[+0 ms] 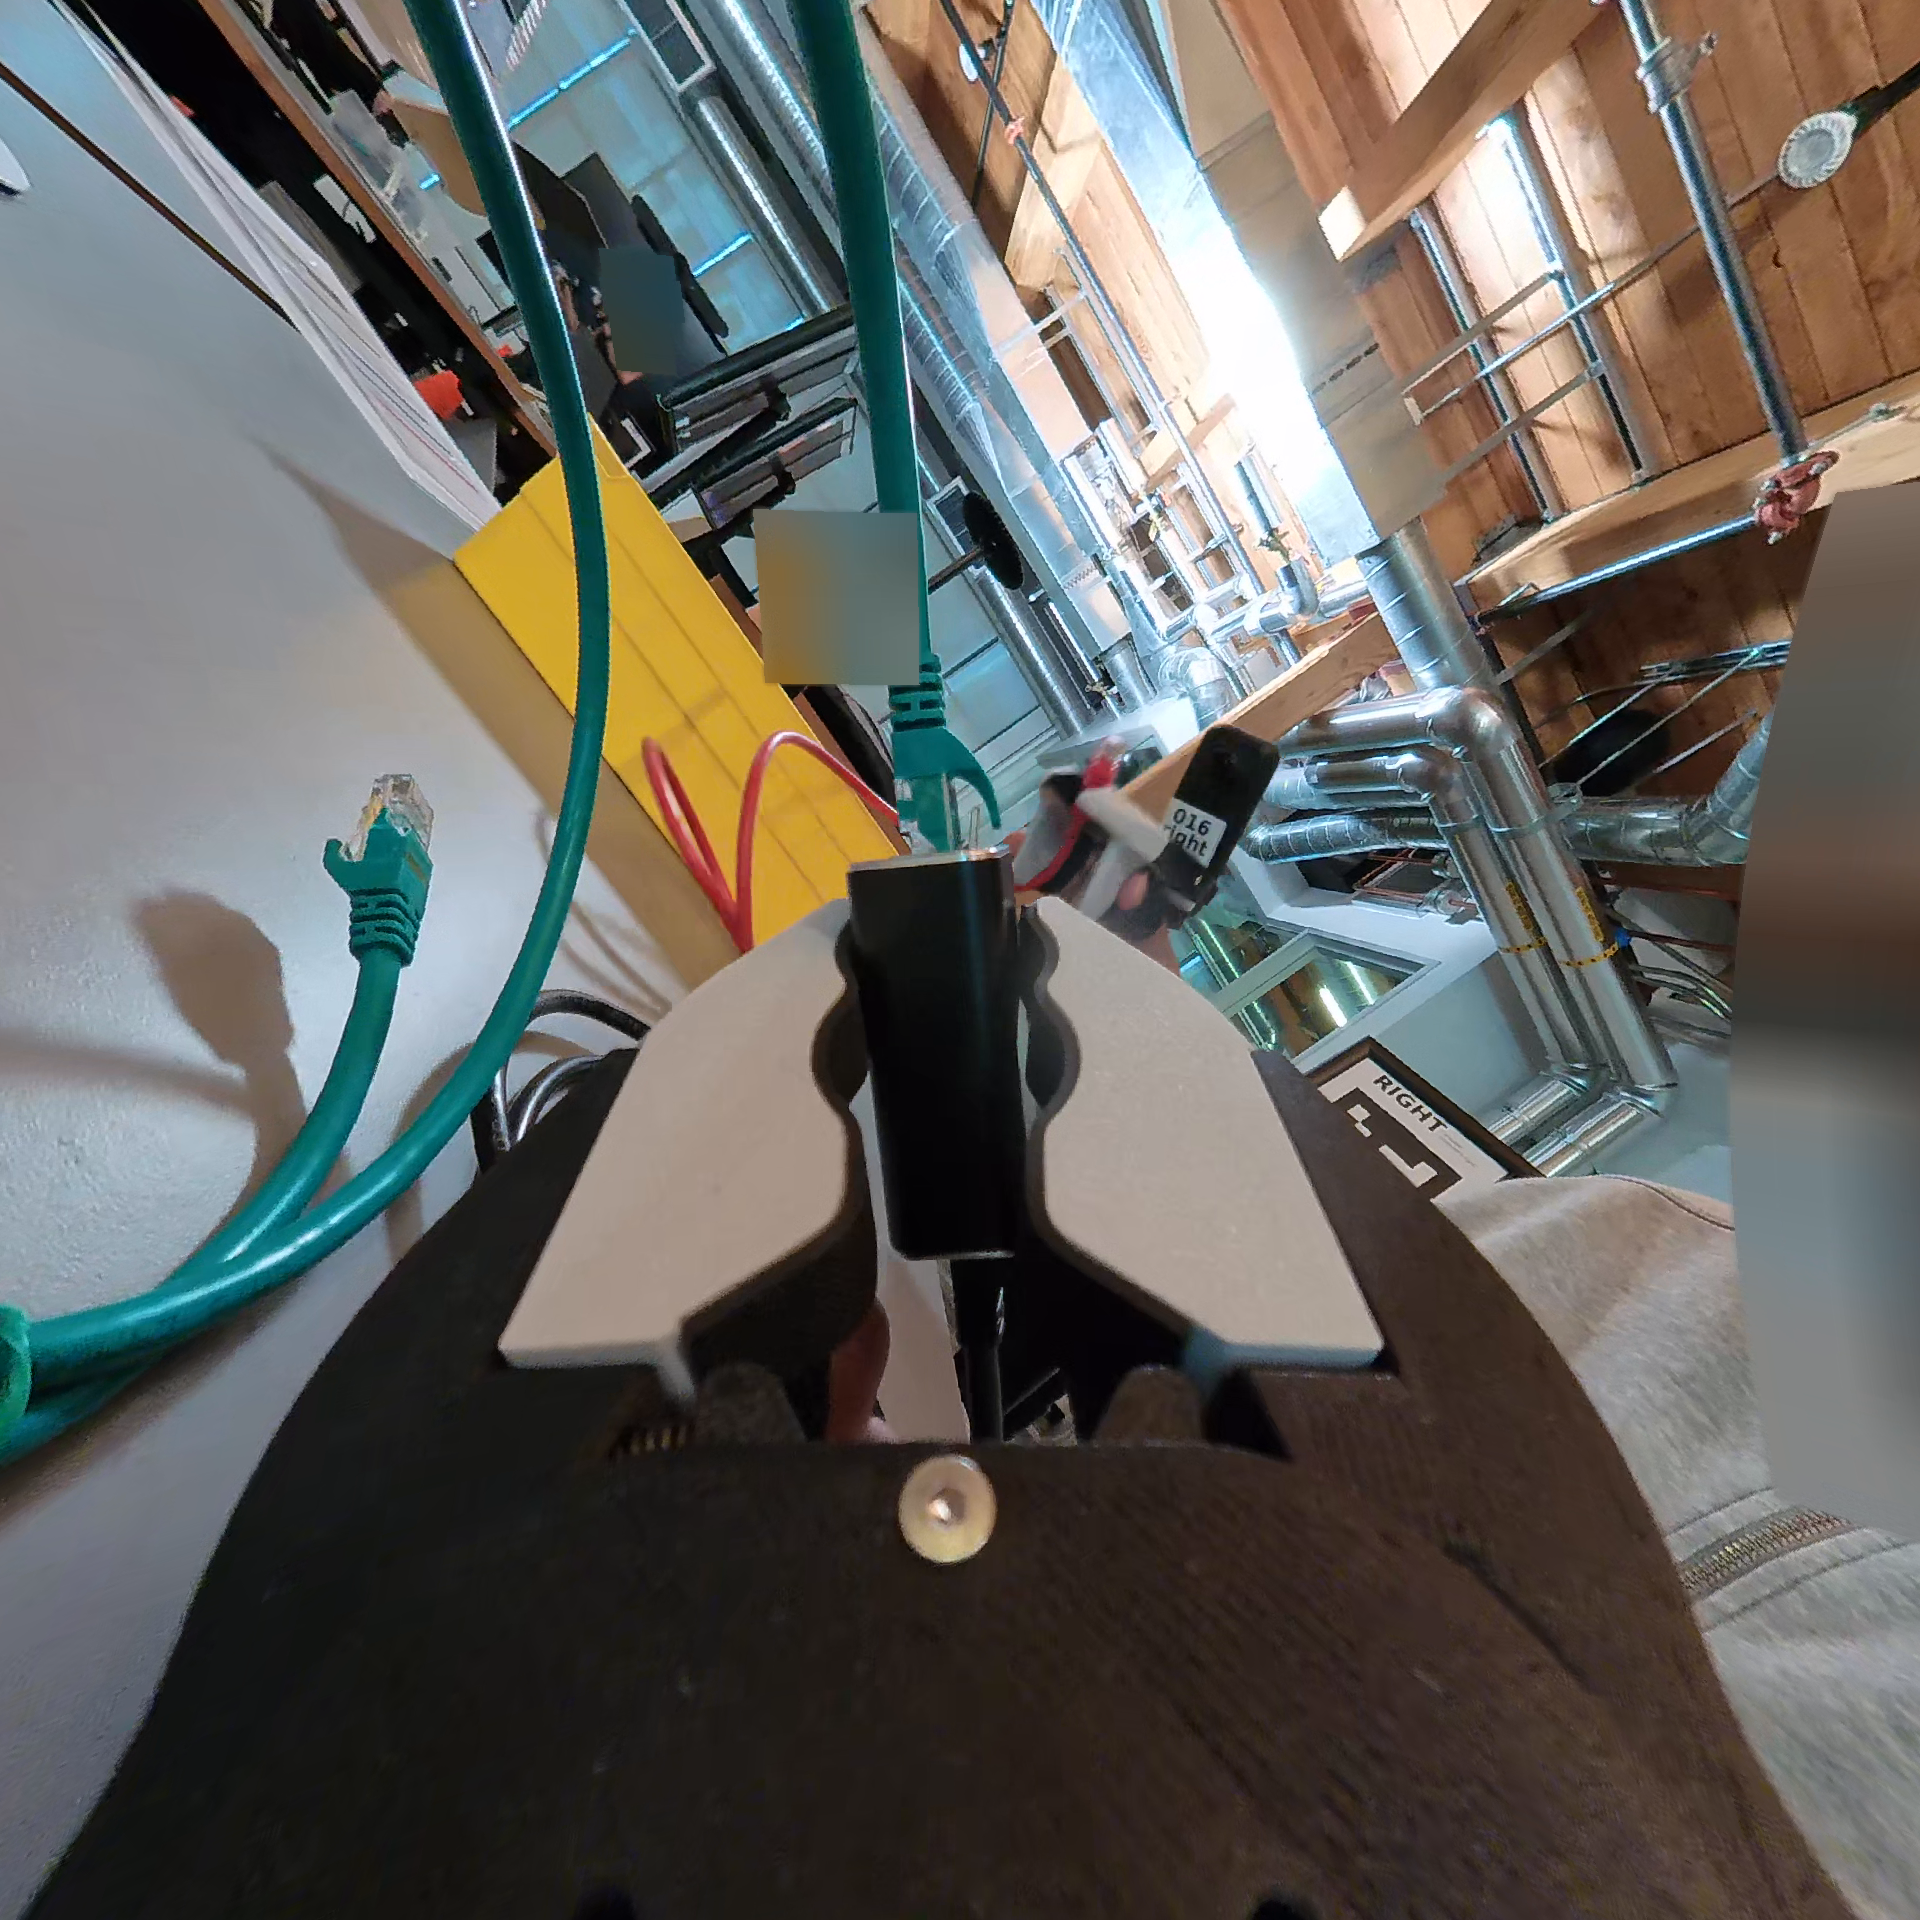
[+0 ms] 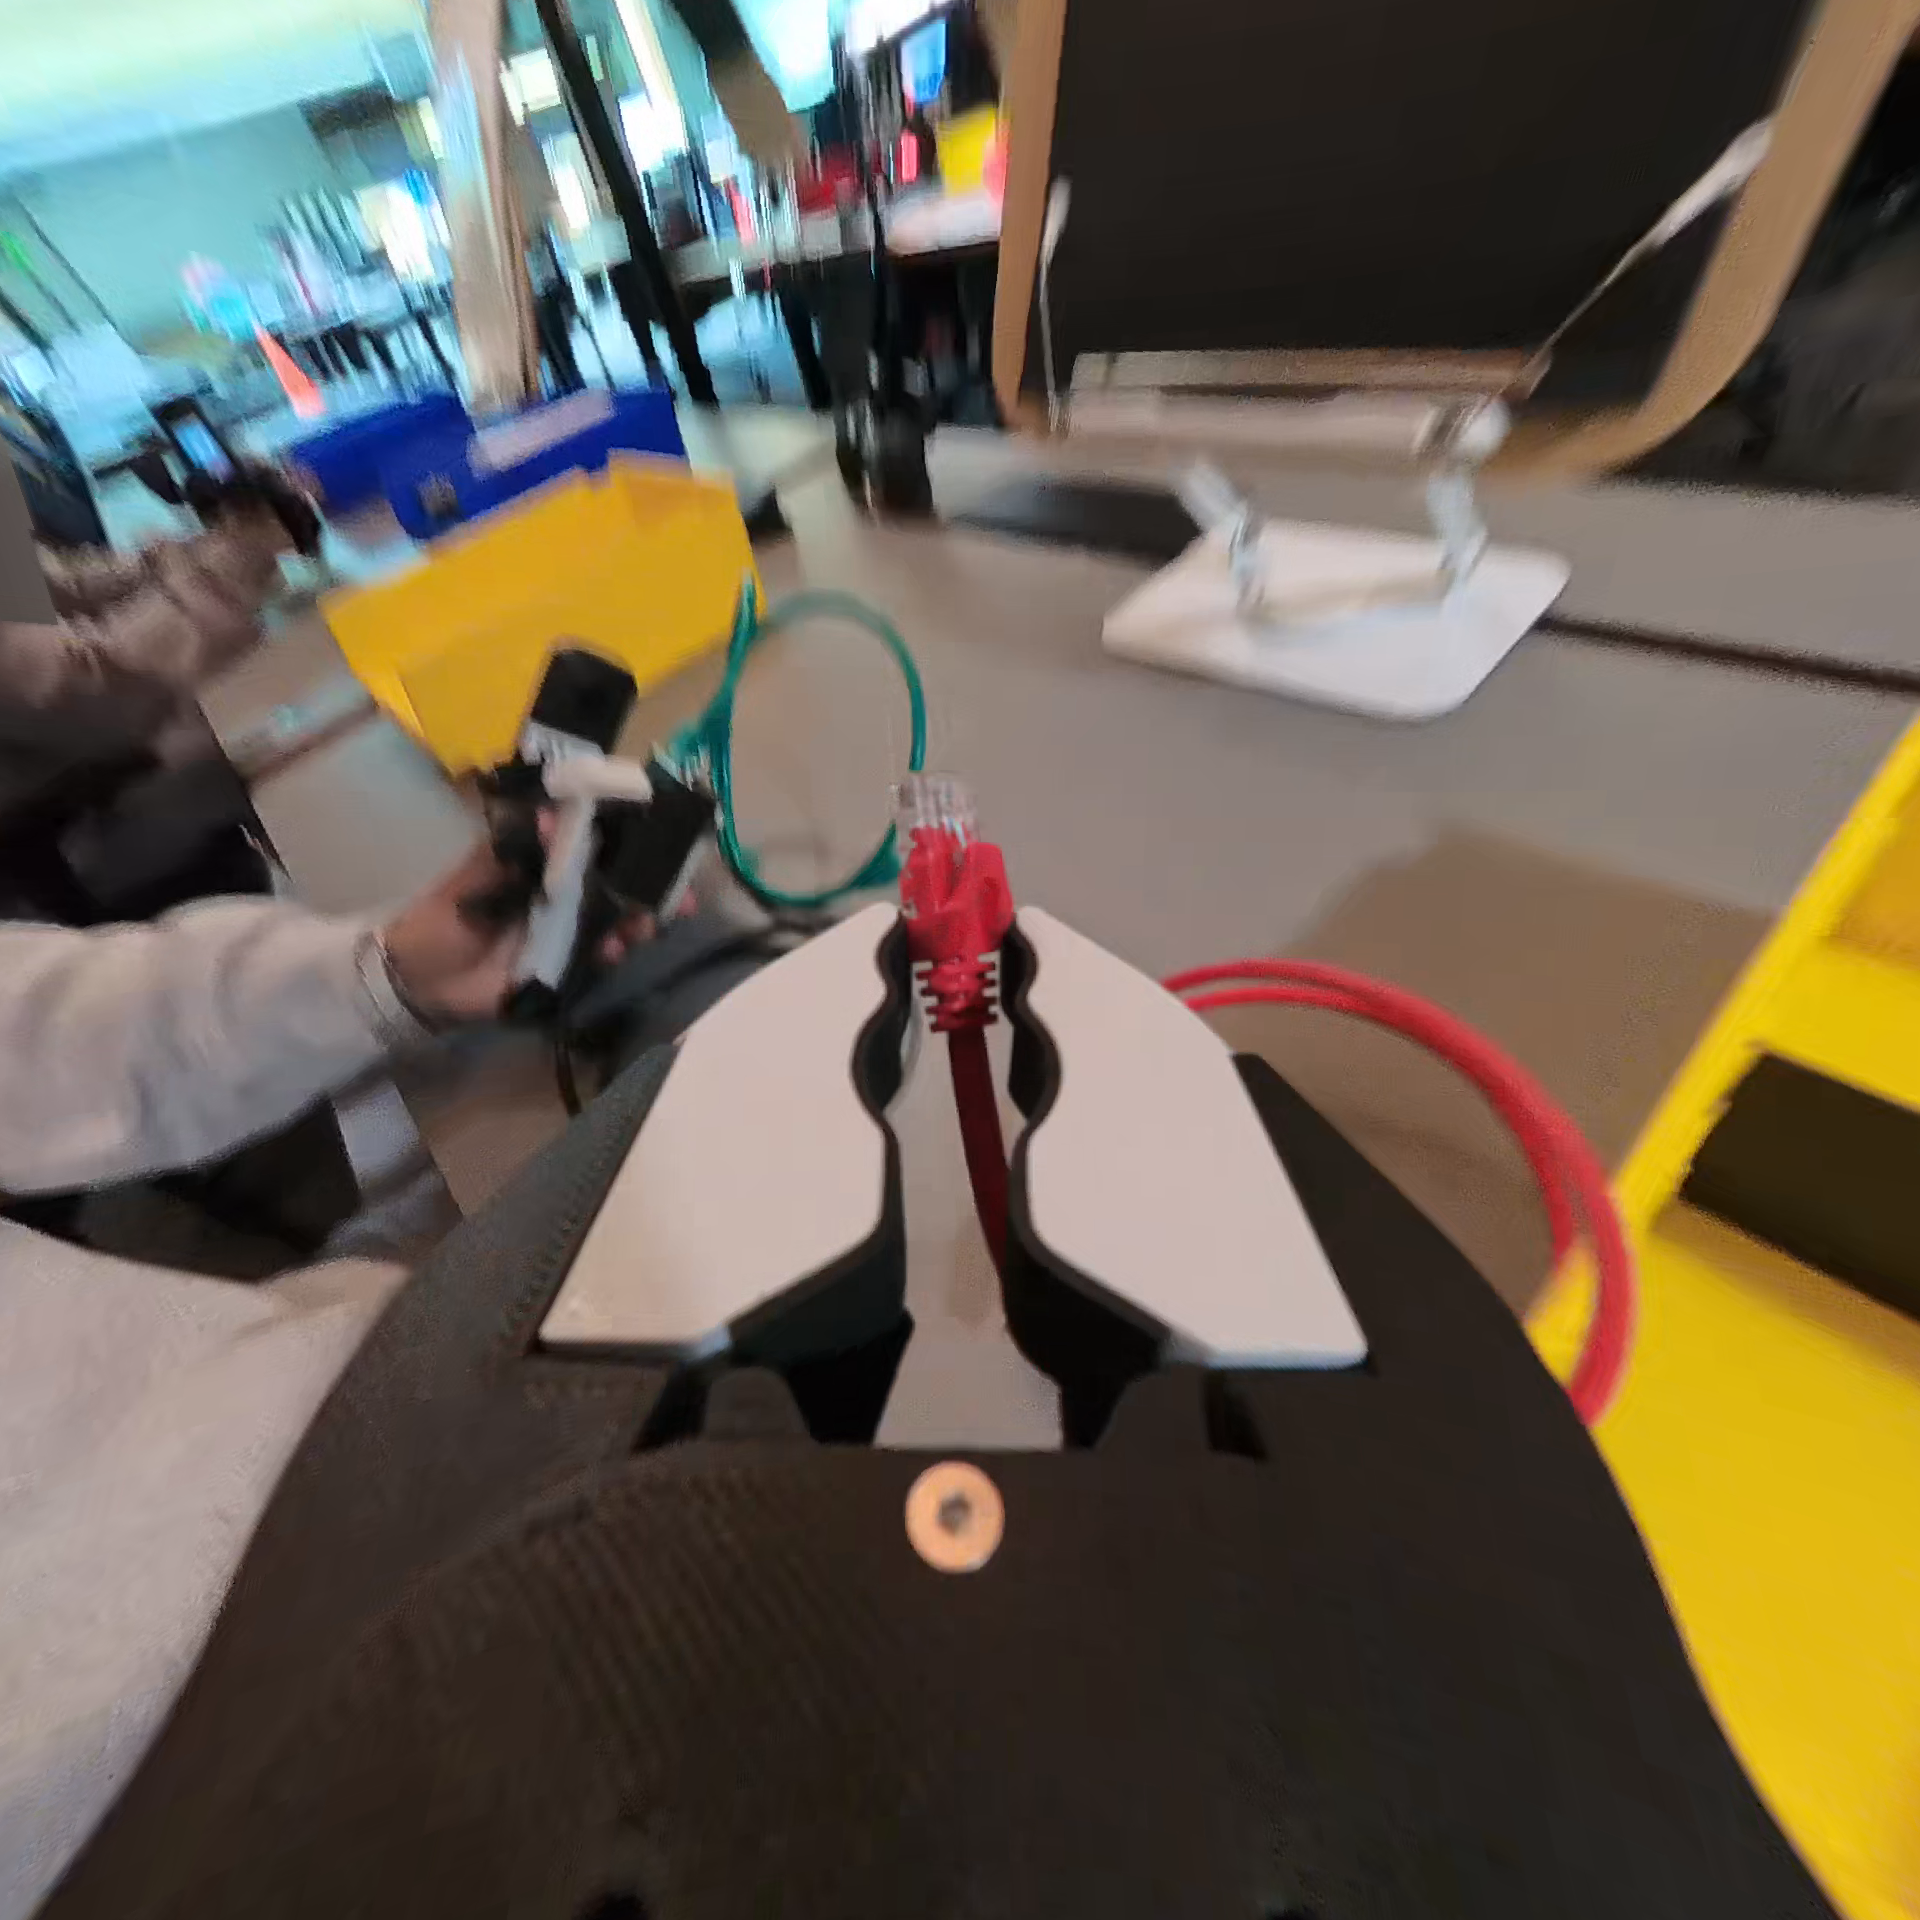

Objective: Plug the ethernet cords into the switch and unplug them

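1. A black switch (image 1: 940, 1049) is clamped in the left gripper (image 1: 940, 935) jaws, long axis along the fingers, port end pointing away from the camera.
2. A green cord plug (image 1: 920, 769) is seated in that far end; its cable is seen rising upward.
3. A second green plug (image 1: 384, 842) lies loose on the grey desk (image 1: 208, 727).
4. A red cord plug (image 2: 951, 883) is gripped in the right gripper (image 2: 951, 935) jaws, tip forward.
5. A yellow bin (image 1: 665, 665) is noted on the desk; wooden ceiling and metal ducts are seen overhead.

Timber ceiling (image 1: 1621, 343), silver ducts (image 1: 1455, 748)
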Motion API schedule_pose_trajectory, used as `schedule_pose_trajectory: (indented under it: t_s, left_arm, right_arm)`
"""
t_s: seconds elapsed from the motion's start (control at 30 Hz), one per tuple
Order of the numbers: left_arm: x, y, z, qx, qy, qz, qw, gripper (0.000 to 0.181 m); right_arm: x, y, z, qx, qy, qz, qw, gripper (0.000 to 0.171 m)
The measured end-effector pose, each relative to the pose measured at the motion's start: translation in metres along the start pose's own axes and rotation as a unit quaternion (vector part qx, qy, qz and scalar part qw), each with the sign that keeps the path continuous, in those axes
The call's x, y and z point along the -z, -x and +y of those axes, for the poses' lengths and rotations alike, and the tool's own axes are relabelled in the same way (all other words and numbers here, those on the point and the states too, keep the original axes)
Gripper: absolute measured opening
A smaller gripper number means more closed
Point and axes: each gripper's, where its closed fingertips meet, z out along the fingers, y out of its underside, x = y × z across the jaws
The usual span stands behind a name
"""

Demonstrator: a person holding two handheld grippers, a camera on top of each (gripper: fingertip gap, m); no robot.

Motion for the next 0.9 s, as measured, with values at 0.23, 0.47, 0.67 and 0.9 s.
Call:
schedule_pose_trajectory:
  t_s: [0.23, 0.47, 0.67, 0.9]
  left_arm:
    - [0.000, 0.000, 0.000, 0.004, 0.000, 0.002, 1.000, 0.025]
    - [0.001, 0.000, -0.001, 0.014, -0.003, 0.007, 1.000, 0.024]
    - [0.001, 0.001, -0.001, 0.013, -0.003, 0.004, 1.000, 0.025]
    - [0.001, 0.002, -0.001, 0.011, -0.003, 0.001, 1.000, 0.025]
  right_arm:
    - [-0.058, 0.017, 0.077, 0.023, 0.166, -0.014, 0.986, 0.065]
    - [-0.025, 0.001, 0.032, 0.015, 0.081, 0.007, 0.997, 0.049]
    - [0.000, -0.042, 0.053, 0.051, 0.152, 0.115, 0.980, 0.045]
    - [-0.012, -0.032, 0.105, 0.093, 0.290, 0.096, 0.948, 0.044]
